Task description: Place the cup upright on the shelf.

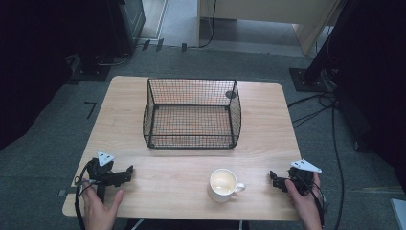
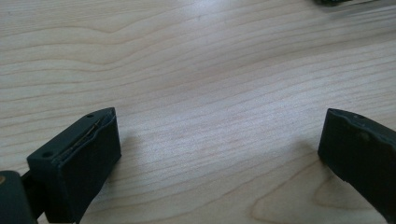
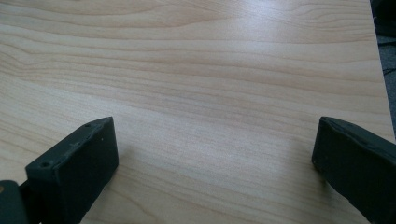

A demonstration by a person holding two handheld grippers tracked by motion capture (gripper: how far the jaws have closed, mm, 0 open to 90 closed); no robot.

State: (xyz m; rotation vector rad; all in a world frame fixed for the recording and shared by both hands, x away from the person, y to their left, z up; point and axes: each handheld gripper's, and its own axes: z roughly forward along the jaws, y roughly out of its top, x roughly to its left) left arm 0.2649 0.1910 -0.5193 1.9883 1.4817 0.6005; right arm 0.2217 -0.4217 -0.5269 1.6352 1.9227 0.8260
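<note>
On the light wooden table (image 1: 143, 191), a white ceramic mug (image 1: 223, 184) with a pale, cream-coloured inside stands upright near the front edge, at about six o'clock from the table's middle, its handle pointing toward three o'clock. The black wire-mesh basket (image 1: 192, 114) sits behind it at twelve o'clock from the mug, well apart from it, on the far half of the table. The left gripper (image 1: 128, 173) rests at nine o'clock from the mug, near the front left corner, held by the person's left hand (image 1: 98, 209); its jaws stand wide apart with nothing between them, and in the left gripper view bare wood grain lies between the two black jaws. The right gripper (image 1: 273, 177) lies at three o'clock from the mug, near the handle but not touching it, in the right hand (image 1: 306, 201); its jaws are likewise spread, with bare tabletop between them in the right gripper view.
</note>
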